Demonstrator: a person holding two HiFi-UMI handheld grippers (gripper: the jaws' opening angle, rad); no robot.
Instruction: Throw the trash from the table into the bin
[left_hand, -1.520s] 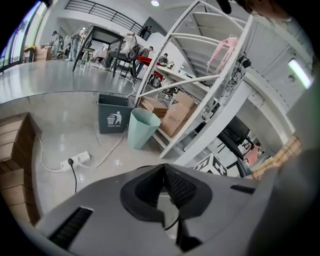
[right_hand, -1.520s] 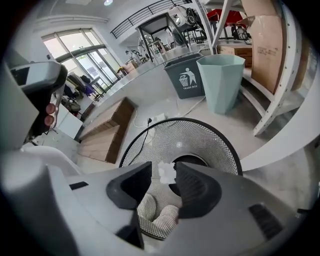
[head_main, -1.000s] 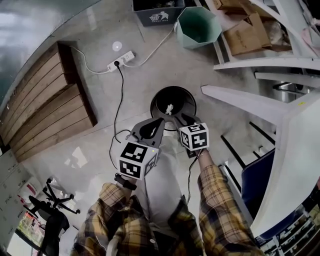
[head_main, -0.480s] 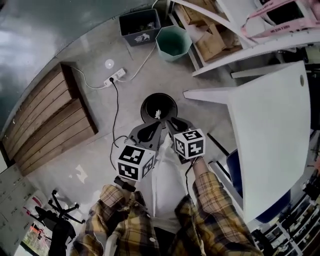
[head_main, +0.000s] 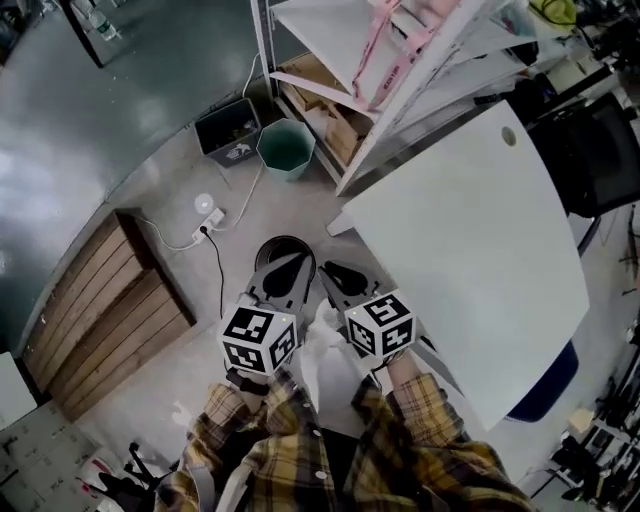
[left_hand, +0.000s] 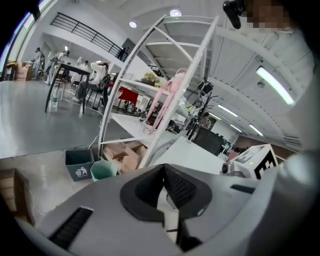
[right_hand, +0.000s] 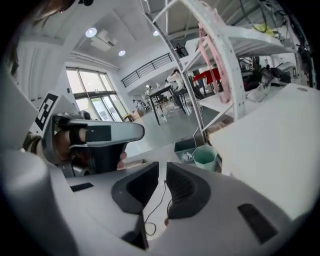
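Observation:
The round black bin (head_main: 274, 244) stands on the floor just left of the white table (head_main: 470, 260). My left gripper (head_main: 283, 268) hovers over the bin and hides most of it, so I cannot see inside. Its pad tips meet in the left gripper view (left_hand: 163, 170), with nothing held. My right gripper (head_main: 335, 272) is beside it, near the table's corner. In the right gripper view (right_hand: 161, 170) its jaws are closing, with a narrow gap left and nothing between them. The tabletop shows no trash on the part I see.
A green bin (head_main: 287, 148) and a dark grey bin (head_main: 228, 130) stand by a white shelf rack (head_main: 330, 60) with cardboard boxes. A power strip (head_main: 210, 222) and its cable lie near a wooden platform (head_main: 110, 300). A blue seat (head_main: 545, 395) is under the table.
Both grippers have risen from just above the black bin and the view has swung toward the table and shelves. The white scrap seen in the bin is now hidden. The right jaws have narrowed.

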